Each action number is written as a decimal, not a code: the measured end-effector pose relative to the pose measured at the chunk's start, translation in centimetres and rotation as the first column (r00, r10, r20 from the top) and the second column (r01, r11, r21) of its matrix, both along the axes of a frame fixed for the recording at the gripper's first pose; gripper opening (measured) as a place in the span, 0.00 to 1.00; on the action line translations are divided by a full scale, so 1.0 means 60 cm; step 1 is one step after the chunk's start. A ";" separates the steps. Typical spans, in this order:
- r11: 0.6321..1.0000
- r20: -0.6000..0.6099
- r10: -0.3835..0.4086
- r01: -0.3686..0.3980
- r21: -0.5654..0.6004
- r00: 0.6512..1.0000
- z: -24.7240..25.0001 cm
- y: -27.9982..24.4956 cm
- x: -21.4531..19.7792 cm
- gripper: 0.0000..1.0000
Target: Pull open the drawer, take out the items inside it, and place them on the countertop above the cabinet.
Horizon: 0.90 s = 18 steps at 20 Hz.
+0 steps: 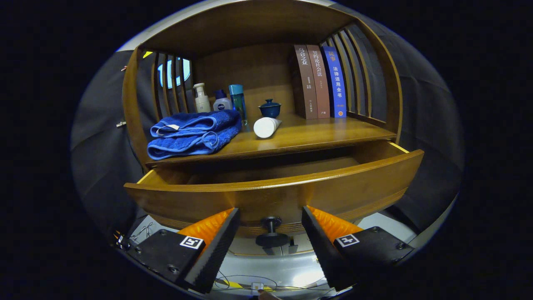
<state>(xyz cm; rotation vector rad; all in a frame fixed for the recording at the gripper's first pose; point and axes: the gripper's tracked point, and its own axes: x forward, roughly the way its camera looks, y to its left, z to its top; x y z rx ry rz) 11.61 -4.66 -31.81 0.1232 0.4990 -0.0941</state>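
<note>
Looking along our gripper point(270, 241), we see its two fingers spread apart at the bottom of the frame, with the dark round knob point(271, 237) of the drawer point(291, 196) standing in the gap between them, touched by neither as far as we can tell. The drawer is pulled out, its curved front crossing the middle of the frame just beyond the fingertips; we cannot see what lies inside from this low angle. Above it, the countertop point(316, 135) has bare wood through its middle and right front. A folded blue towel point(193, 133) takes the left front edge, with three bottles point(220, 100) behind it. A white tube point(266, 127) lies on its side near the centre, a small blue lidded pot point(270, 108) just behind it, and three books point(318, 81) stand upright at the upper right against the slatted side point(358, 71).
</note>
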 end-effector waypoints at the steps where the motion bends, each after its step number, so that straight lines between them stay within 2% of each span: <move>1: 1.000 0.002 0.001 -0.001 0.001 1.000 0.000 -0.001 0.010 0.99; 11: 1.000 0.011 0.007 -0.007 -0.015 1.000 -0.021 -0.016 0.075 0.99; 18: 0.999 0.008 -0.004 0.005 -0.034 1.000 -0.026 -0.018 0.084 1.00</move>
